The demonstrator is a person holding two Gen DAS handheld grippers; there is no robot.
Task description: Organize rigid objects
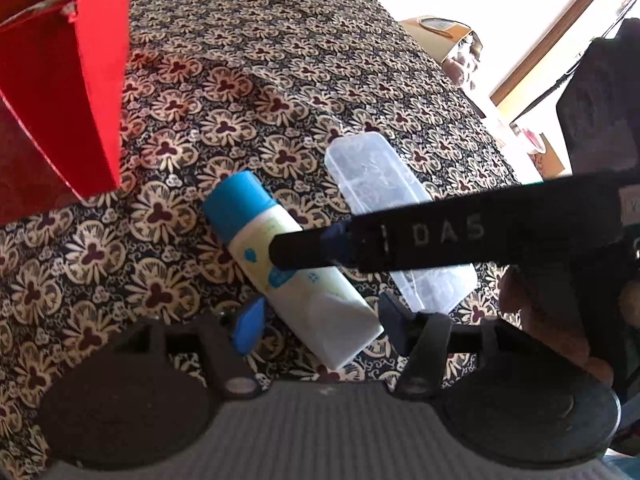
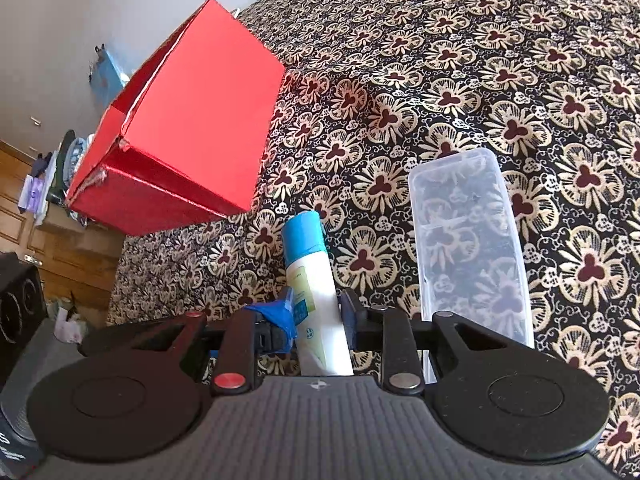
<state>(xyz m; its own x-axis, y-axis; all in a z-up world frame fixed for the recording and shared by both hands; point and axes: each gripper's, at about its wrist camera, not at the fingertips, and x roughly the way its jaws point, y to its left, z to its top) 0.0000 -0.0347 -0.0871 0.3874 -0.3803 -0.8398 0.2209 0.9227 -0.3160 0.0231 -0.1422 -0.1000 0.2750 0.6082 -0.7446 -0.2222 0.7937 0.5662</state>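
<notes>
Landmark: we place everything by the red box [image 2: 188, 120], an open cardboard carton standing on the patterned cloth [image 2: 480, 80] that covers the bench.
Task's thing: the white tube [image 2: 318, 300] with a blue cap [image 2: 304, 232] lies just to the right of the red box, cap end nearest it.
Neighbour: a clear plastic case [image 2: 468, 248] lies farther right of the red box, beside the tube and not touching it, as far as we can tell.
Right tool: the right tool [image 2: 318, 314] is clenched on the tube, its blue pads pressing the lower body from both sides.
Left tool: the left tool [image 1: 320, 320] is released; its fingers [image 1: 250, 322] straddle the tube's crimped tail without pressing it.
Handling: we judge the tube light, smooth and somewhat squeezable, so it could slip or dent under a hard pinch; the firmer body near the cap looks the better hold.
Case: it looks stiff, light and slick, best taken across its narrow width.
Hidden: the inside of the red box is out of view; the right tool's dark arm crosses the left wrist view and covers part of the tube and case; the tube's print is unreadable.
</notes>
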